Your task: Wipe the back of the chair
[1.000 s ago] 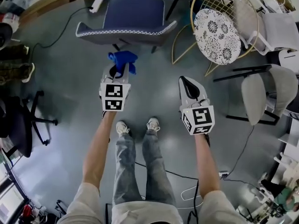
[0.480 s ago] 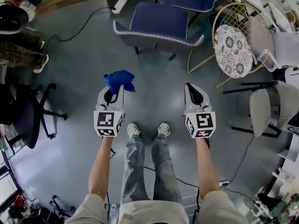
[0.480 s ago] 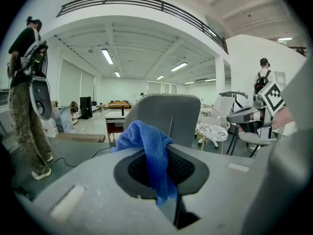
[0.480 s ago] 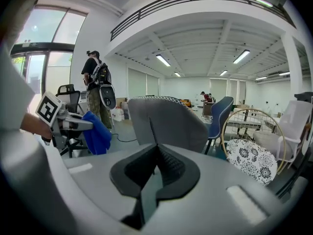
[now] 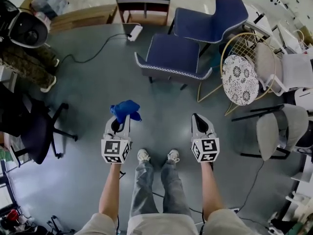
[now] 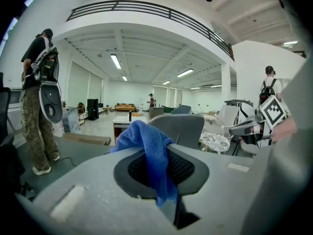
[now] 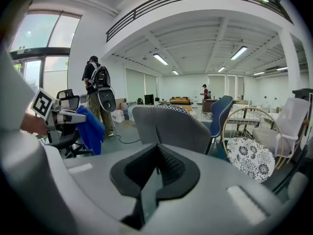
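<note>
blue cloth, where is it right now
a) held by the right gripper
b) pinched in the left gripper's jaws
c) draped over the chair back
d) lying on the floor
B: the left gripper view shows the blue cloth clamped between the jaws of the left gripper, while the right gripper has its jaws together on nothing and the chair stands apart ahead.

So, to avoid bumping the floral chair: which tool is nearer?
Right. The right tool is below and left of the floral chair; the left tool is farther left.
</note>
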A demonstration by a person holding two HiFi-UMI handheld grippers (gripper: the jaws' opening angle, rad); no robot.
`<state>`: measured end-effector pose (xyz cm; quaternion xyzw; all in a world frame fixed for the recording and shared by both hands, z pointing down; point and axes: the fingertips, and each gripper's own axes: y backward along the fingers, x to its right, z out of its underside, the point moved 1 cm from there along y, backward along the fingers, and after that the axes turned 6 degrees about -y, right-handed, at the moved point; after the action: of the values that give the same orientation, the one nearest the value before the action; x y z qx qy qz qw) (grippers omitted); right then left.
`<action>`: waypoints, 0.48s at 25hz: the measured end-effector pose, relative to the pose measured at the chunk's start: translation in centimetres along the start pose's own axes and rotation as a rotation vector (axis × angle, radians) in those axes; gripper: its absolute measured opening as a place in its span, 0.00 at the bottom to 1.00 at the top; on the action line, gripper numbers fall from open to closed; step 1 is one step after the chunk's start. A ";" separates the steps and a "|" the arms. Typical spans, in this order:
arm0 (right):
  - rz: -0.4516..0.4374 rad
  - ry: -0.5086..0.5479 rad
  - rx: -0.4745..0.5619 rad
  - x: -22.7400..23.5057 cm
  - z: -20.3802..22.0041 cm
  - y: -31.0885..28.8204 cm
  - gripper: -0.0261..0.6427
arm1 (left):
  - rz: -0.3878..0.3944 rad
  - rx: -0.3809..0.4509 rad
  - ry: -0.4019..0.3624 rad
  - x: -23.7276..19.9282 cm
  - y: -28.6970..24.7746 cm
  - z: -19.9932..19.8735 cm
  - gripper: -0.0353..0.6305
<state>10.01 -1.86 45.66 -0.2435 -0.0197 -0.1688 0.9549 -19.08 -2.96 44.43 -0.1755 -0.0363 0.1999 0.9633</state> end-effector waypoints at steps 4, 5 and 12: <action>0.000 0.008 0.026 0.3 -3.9 1.5 0.04 | -0.002 0.032 0.000 0.1 0.0 -4.4 0.12; 0.000 0.014 0.034 0.4 -5.0 1.8 0.04 | -0.003 0.041 -0.004 0.1 -0.1 -5.7 0.12; 0.023 0.045 0.075 1.4 -11.1 5.6 0.04 | 0.004 0.087 -0.032 1.1 0.1 -13.3 0.12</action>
<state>12.73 -2.91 33.44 -0.2037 -0.0020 -0.1625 0.9655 -16.30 -6.72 31.96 -0.1305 -0.0429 0.2057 0.9689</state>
